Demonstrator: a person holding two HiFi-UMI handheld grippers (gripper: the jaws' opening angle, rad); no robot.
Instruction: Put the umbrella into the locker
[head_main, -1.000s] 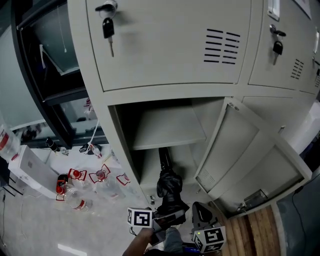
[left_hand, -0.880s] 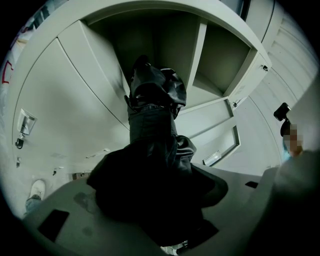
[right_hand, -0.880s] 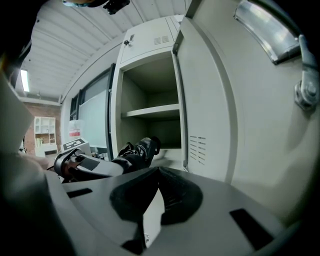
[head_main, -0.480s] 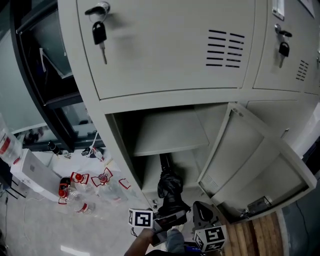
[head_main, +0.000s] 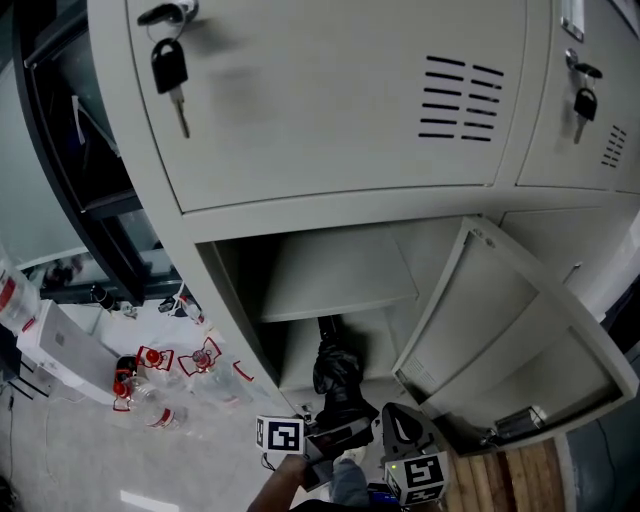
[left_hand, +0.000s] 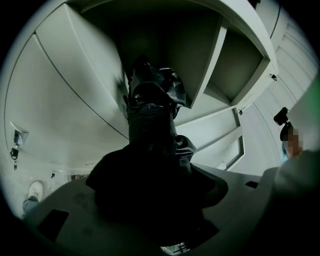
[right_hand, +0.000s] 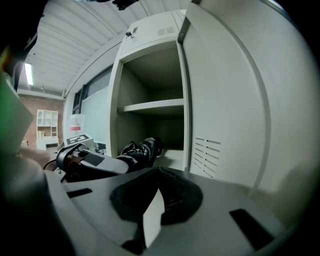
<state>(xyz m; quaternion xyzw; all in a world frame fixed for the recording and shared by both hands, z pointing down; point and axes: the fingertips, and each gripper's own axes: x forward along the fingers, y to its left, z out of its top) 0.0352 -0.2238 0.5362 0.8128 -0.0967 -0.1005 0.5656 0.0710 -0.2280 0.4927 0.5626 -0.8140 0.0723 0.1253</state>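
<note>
At the bottom centre of the head view, the left gripper (head_main: 338, 437) is gripping the near end of the black folded umbrella (head_main: 338, 375). Just to its right, the right gripper (right_hand: 158, 172) is carrying nothing, its jaws meeting at the tips. The umbrella's far end is pointing into the open locker (head_main: 240, 300), under the shelf (head_main: 335, 272).

We see a pale glossy floor (head_main: 60, 460) at left and wood planks (head_main: 520, 475) at right, a dark-framed glass partition (head_main: 75, 170), a brick wall (right_hand: 27, 107) with white shelving (right_hand: 46, 125), and a ceiling strip light (right_hand: 28, 73).
</note>
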